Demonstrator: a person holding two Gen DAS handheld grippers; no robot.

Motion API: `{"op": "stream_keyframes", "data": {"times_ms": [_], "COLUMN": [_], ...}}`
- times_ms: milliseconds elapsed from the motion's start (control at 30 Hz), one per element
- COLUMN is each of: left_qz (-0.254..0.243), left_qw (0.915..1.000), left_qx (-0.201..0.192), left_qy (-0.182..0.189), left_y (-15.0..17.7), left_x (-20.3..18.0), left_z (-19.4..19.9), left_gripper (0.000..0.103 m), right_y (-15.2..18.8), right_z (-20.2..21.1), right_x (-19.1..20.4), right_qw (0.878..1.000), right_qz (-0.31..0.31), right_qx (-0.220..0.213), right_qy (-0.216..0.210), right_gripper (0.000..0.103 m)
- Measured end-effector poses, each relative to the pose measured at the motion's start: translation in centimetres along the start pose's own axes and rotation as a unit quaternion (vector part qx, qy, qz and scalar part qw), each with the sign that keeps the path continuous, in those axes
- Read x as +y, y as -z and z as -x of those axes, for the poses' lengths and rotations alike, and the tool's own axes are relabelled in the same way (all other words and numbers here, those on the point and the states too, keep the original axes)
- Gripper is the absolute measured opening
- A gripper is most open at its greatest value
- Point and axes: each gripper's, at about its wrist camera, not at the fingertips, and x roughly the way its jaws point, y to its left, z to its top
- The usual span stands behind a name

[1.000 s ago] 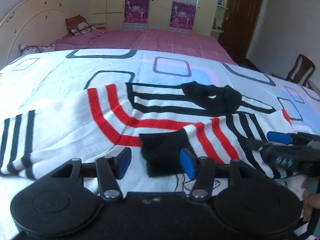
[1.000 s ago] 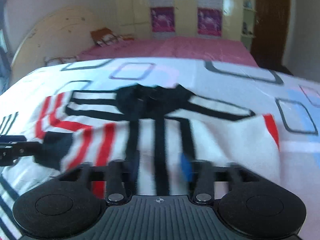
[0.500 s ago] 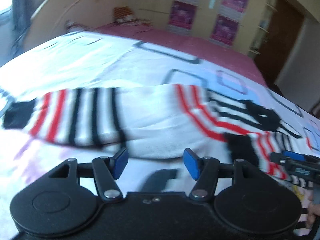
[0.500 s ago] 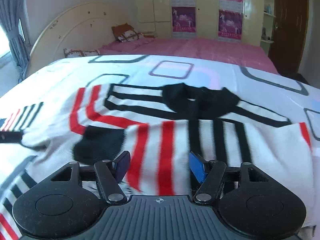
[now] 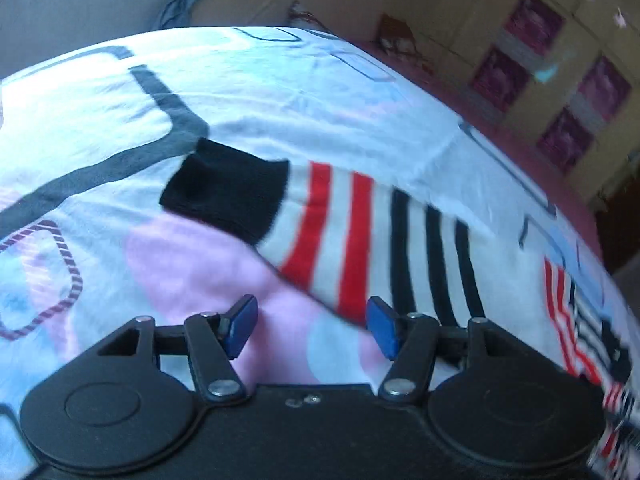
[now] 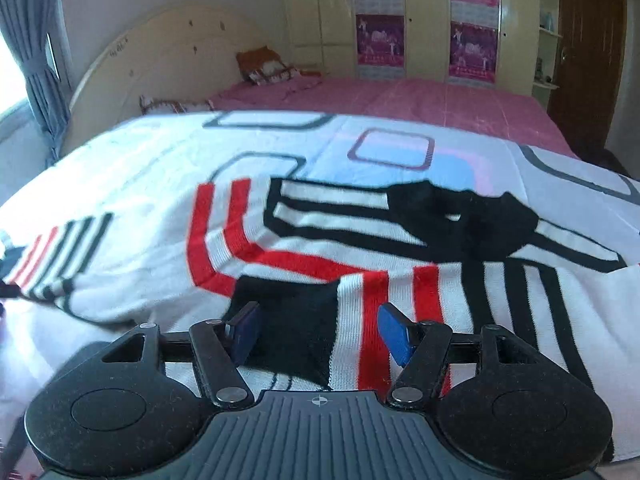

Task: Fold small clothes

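Flat, the sweater (image 6: 360,264) lies collar away, sleeve (image 5: 360,232) stretched sideways; both jaws released.

Daylight floods in past the grey curtain (image 6: 38,60), glaring white just beside it. The left-wrist view is tilted and motion-smeared; both views bow at the edges.

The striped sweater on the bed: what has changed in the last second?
The left tongs swung away from the folded-in cuff toward the outstretched sleeve and rolled; their jaws have just been opening, with nothing between them. The right tongs drifted slightly over that cuff, open throughout. The sweater lies as before, one sleeve folded in.
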Motion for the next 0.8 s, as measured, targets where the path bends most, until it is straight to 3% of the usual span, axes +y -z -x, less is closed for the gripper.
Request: {"op": "stream_keyframes", "data": {"times_ms": [133,200,267,400,500,633,733,800], "left_qz": [0.038,0.052,0.059,0.074,0.049,-0.003,-0.060,-0.106], "left_qw": [0.9985,0.9973,0.9967,0.9951,0.9951,0.9912,0.9830,0.9728], "left_qx": [-0.026,-0.037,-0.045,-0.057,-0.076,-0.096,-0.106,-0.106], "left_qy": [0.031,0.035,0.032,0.034,0.042,0.091,0.138,0.176], "left_y": [-1.3,-1.8,-2.2,-2.4,-2.4,-2.8,-2.4,-1.5], "left_x": [1.2,1.5,1.9,2.6,1.5,-2.1,-6.2,-9.9], "left_z": [-1.5,-2.1,-2.7,-3.5,-2.2,0.3,2.3,3.6], "left_gripper": [0.052,0.043,0.020,0.008,0.006,0.006,0.006,0.006], "right_y": [0.9,0.7,0.5,1.1,0.7,0.6,0.9,0.8], "right_z": [-1.2,-1.0,-0.5,-1.4,-1.0,-0.1,0.3,1.3], "right_x": [0.1,0.2,0.2,-0.3,-0.4,-0.9,-1.8,-2.6], "right_qw": [1.000,1.000,1.000,1.000,1.000,1.000,0.999,0.998], "right_qz": [0.002,0.000,-0.006,-0.007,-0.014,-0.025,-0.043,-0.063], "right_qx": [0.013,0.010,-0.006,0.009,0.005,-0.004,-0.002,-0.013], "right_qy": [0.010,0.012,0.015,0.022,0.018,0.019,0.016,0.013], "right_gripper": [0.065,0.065,0.065,0.065,0.065,0.065,0.065,0.065]}}
